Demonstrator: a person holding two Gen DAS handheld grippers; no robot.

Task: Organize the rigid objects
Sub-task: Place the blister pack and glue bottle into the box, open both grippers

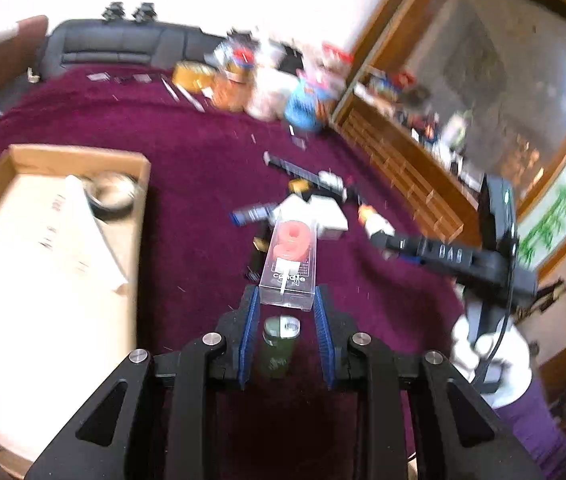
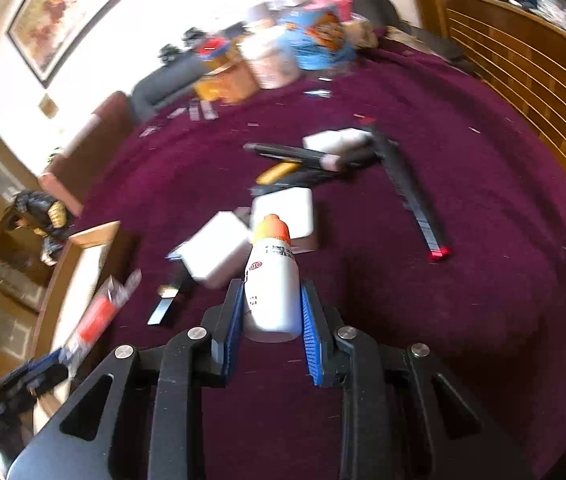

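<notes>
The left tongs (image 1: 286,300) are gripping the near end of a clear plastic candle box (image 1: 291,264), their blue ribbed pads pressing its two side walls; the box is being held out over the maroon cloth surface (image 1: 187,184). Inside is sitting a pink wax figure nine. The box is looking light, stiff and slick, thin-walled enough to buckle under a hard squeeze, so a hold low on its flat sides seems to be suiting it. Below the pads a small dark green lighter-like thing (image 1: 279,340) is lying on the cloth.

The right tongs (image 2: 271,304) are clamping the lower body of a white plastic bottle (image 2: 271,280) with an orange cap, raised above the same plush cloth. It is appearing smooth, rounded and rigid, likely to slip or swivel unless pinched across its widest part.

Further out, white blocks, a black comb-like strip (image 2: 411,188) and small packets are lying scattered, and a shallow wooden tray (image 1: 79,158) is sitting at the left, the likely home for both things.
</notes>
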